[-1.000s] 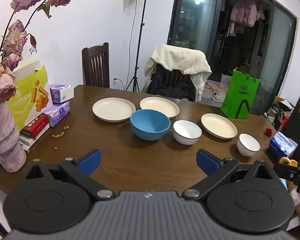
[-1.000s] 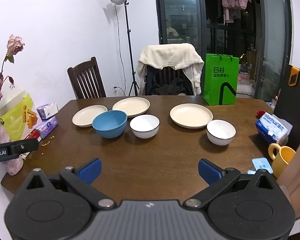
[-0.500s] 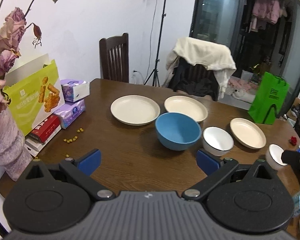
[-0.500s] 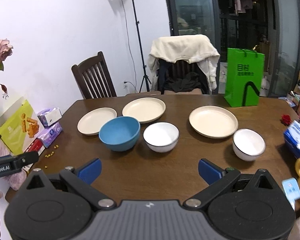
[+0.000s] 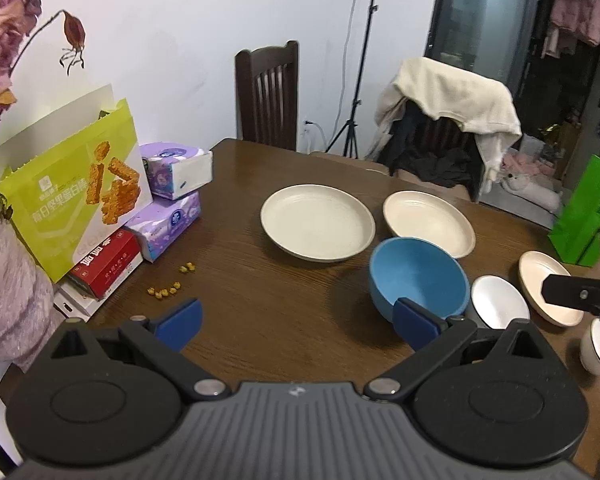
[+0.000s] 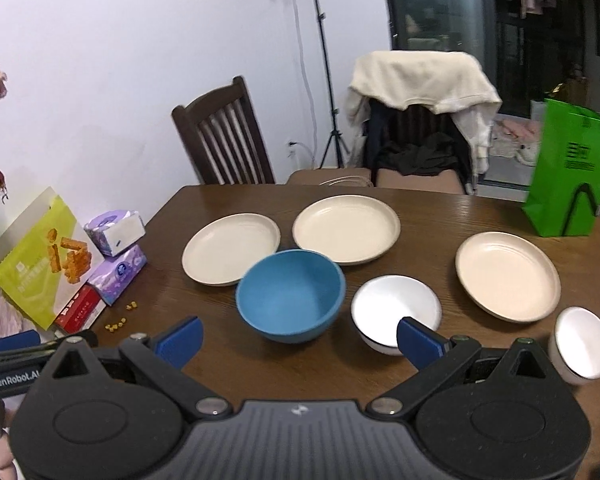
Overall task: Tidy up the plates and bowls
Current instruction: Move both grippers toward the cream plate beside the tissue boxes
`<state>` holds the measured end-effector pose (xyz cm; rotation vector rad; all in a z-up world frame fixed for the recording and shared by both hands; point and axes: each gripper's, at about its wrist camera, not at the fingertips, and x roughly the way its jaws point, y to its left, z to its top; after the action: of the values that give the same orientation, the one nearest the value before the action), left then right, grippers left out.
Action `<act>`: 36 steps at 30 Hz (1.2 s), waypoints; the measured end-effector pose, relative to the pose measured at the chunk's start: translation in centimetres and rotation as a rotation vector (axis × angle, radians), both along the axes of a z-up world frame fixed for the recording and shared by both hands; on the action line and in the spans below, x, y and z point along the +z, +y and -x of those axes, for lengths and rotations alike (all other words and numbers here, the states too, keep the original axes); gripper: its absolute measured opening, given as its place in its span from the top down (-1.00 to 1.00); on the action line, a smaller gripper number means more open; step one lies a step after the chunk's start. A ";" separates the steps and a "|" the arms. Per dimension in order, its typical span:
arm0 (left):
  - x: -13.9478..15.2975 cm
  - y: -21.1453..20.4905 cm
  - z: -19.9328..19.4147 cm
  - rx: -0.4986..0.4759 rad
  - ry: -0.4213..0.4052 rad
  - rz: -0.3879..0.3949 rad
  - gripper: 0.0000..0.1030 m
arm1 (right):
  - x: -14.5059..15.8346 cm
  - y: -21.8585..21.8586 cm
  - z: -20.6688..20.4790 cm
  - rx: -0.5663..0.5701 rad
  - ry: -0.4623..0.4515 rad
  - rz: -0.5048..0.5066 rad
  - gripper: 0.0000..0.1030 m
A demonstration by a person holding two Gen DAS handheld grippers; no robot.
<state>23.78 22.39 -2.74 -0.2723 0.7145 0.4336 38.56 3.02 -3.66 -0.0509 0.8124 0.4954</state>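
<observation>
- Tableware, unsorted, on the wooden surface [image 6: 440,216]: three cream plates, a blue bowl [image 6: 291,295] and two white bowls lie singly, none stacked.
- We find the right gripper [image 6: 298,338] spread wide and empty, hovering at the near edge; the blue bowl sits just ahead between its fingers, a white bowl [image 6: 396,307] behind the right fingertip.
- We find the left gripper [image 5: 296,322] likewise spread and empty, with the leftmost plate [image 5: 317,221] ahead of it, well apart.
- We judge the right gripper the nearer to a first bowl.
</observation>
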 end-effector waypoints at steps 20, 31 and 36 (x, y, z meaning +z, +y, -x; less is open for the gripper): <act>-2.2 6.5 -8.6 0.129 0.039 0.081 -1.00 | -2.5 10.6 -12.1 0.117 0.076 0.036 -1.00; -3.1 8.6 -12.3 0.233 0.075 0.073 -1.00 | -4.6 14.5 -18.7 0.240 0.116 0.053 -1.00; -4.0 9.4 -14.2 0.250 0.100 0.061 -1.00 | -5.9 15.9 -22.0 0.268 0.161 0.068 -1.00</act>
<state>37.96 31.77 -6.70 -0.4022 0.7954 0.6675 60.59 18.95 -9.56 -0.1862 0.9865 0.7317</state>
